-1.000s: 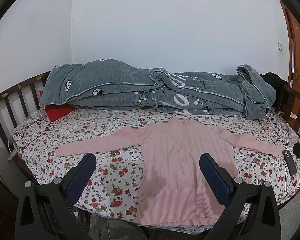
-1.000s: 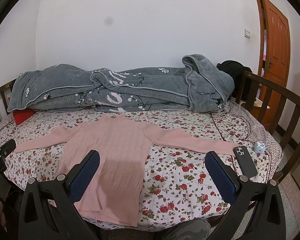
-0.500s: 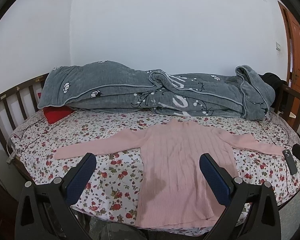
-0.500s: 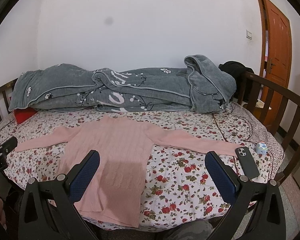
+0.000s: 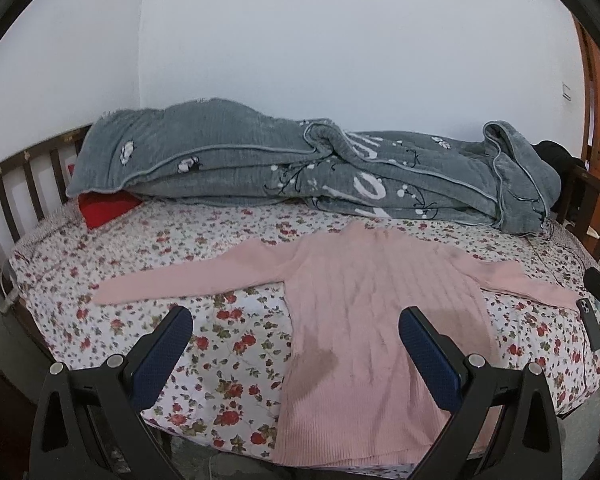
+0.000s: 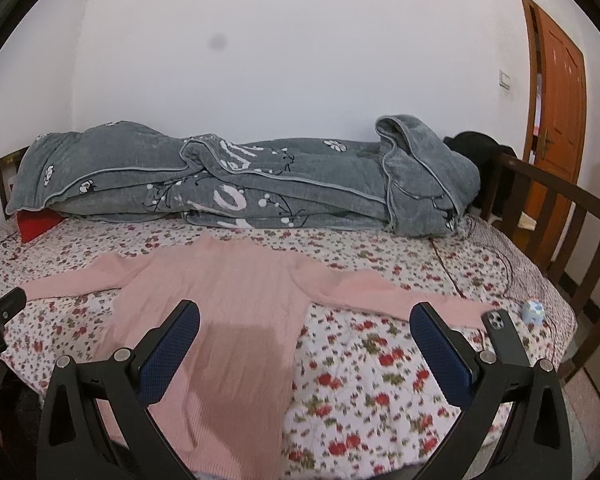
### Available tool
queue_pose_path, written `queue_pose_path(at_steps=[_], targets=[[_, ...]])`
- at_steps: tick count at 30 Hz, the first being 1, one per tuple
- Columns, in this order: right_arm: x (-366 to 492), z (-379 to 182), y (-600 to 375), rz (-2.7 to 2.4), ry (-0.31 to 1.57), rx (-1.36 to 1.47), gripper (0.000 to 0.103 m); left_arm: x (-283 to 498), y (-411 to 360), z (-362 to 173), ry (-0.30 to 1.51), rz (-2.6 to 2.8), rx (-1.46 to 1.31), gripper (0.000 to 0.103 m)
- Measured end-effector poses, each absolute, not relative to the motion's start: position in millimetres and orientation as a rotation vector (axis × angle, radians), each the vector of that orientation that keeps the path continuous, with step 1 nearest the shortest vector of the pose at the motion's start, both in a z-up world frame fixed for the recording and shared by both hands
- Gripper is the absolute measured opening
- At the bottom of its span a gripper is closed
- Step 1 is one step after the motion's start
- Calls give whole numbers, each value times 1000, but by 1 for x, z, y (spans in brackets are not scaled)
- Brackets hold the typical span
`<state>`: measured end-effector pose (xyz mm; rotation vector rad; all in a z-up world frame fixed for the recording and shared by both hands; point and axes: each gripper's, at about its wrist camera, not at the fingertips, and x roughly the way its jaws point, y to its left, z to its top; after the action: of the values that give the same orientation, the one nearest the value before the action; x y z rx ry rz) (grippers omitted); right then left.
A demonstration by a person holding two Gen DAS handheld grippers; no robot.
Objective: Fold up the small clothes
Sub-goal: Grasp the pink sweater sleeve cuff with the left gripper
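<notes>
Evidently both grippers' fingers (image 5: 176, 332) wide, empty.

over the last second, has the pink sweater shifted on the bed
No. The pink sweater lies flat, its cuff still by the phone; only the camera view rose slightly.

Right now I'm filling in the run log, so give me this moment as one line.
phase: pre-grasp | pink sweater: flat, sleeves spread, unfolded | left gripper: open, empty | right gripper: open, empty | phone: by right sleeve cuff
</notes>
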<state>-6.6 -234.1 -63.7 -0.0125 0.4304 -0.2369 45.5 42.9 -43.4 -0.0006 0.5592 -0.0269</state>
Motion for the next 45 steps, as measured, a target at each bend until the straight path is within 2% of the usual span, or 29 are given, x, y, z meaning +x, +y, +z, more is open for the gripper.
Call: queue_pose_path(at_steps=[7,18,24,28,30,33,35,38,45], targets=[[46,-100,-221,-149,422,-41,103,83,62,-79,633,-1,-35,103],[113,-172,-223,-170,604,13,103,153,141,-141,740,98,-110,103],[141,-186,-227,-196,657,31,103,185,206,-168,791,204,-179,101],[153,-182,-227,-188,636,26,103,203,251,-180,805,286,-222,97],[159,-179,-227,-186,621,22,103,210,274,-184,809,326,-260,94],[169,-176,-228,-190,617,18,103,221,307,-191,810,352,-339,83],[176,-176,-229,-192,624,25,103,228,327,-197,803,360,-387,71],[183,-178,-227,-157,648,55,100,238,352,-207,801,374,-461,63],[190,-175,-202,-129,634,-10,100,254,366,-218,790,410,-487,49]])
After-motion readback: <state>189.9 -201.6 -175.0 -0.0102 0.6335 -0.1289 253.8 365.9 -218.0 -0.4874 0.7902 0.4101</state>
